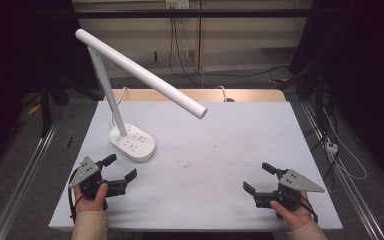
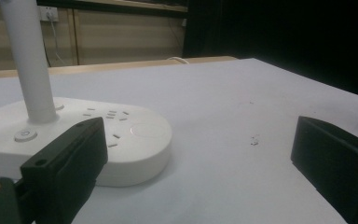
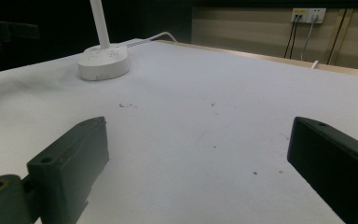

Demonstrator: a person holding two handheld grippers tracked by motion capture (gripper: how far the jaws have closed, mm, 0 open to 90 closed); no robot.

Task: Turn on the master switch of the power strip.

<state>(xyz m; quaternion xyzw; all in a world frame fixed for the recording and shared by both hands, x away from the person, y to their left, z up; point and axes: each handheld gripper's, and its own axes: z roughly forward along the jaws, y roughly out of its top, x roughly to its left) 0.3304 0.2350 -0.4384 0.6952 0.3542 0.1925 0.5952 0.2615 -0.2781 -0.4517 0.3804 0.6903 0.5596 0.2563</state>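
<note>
Desk lamp (image 1: 133, 143) standing far-left on table (image 1: 240, 130), base just beyond left gripper (image 1: 121, 168). Left gripper: jaws wide, empty, near-left edge. Right gripper (image 1: 258, 177): jaws wide, empty, near-right, well apart from lamp. Risk, est.: lamp top-heavy w/ long slanted head (image 1: 145, 75); knocking stem (image 2: 25, 60) or off-centre grab at base likely to tip it. Cord at far side may snag.

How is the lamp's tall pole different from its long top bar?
The pole rises steeply from the base, leaning a little, while the bar slants down toward the right. The pole is thinner and shorter; the bar is thicker and longer. The pole's foot sits on the base, while the bar's low end hangs free over the table. Both are white, round and straight.
</note>
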